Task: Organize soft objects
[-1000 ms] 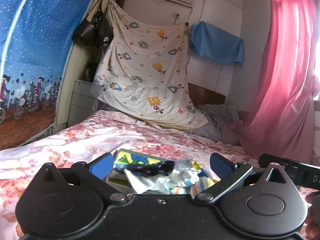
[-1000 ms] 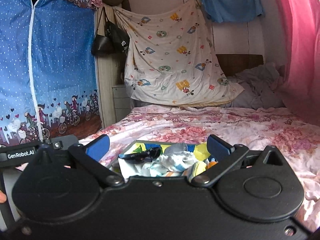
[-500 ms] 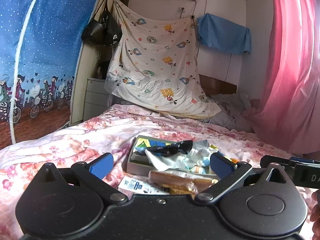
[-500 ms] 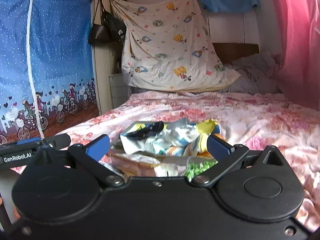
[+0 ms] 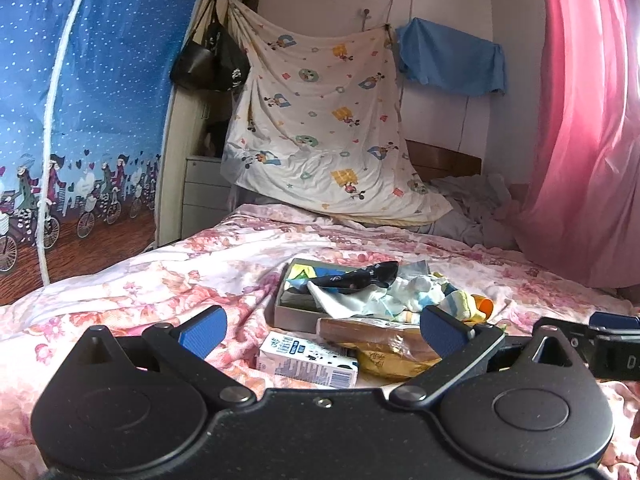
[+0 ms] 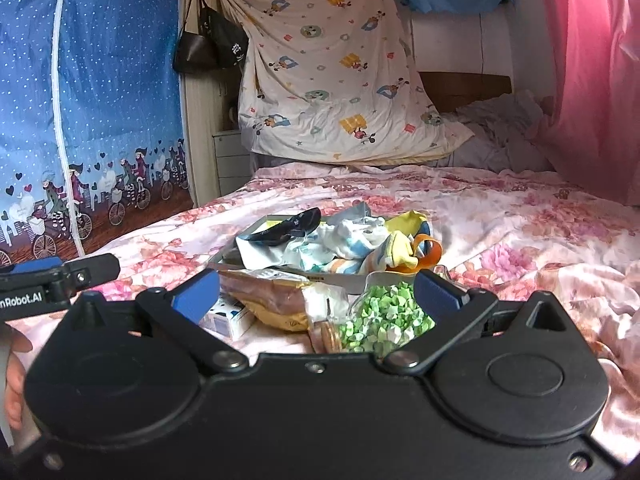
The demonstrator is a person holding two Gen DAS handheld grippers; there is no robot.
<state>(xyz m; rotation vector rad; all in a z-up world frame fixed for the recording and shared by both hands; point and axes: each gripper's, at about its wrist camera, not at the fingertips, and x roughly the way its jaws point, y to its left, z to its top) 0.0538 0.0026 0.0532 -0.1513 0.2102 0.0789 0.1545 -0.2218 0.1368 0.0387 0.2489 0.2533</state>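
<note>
Left tongs: my left gripper (image 5: 320, 330) hangs released, blue pads wide apart, nothing between them, low over the near edge of the pile.
Right tongs: my right gripper (image 6: 316, 294) is likewise released and empty, just beside the left one, whose arm shows at my left edge.
Soft things: a heap of small clothes (image 5: 394, 294), white, blue and yellow, spills over the shallow grey box (image 5: 294, 316) in the middle of the floral bedspread (image 5: 168, 280); a dark patterned sock (image 5: 360, 278) lies on top.
Hard clutter: a milk carton (image 5: 306, 362), a wrapped bread packet (image 6: 266, 300) and a bag of green bits (image 6: 384, 316) sit between me and the box.
Risk, snag: I judge the clothes are tangled, so lifting one piece may drag others out.
Risk, wrong grab: the packets lie nearest my pads; closing early would pinch crinkly wrap, not cloth.
Risk, bedspread: a low pinch could catch the sheet.
Writing: "nRobot.AI" on the left gripper's arm; carton print too small to read.
</note>
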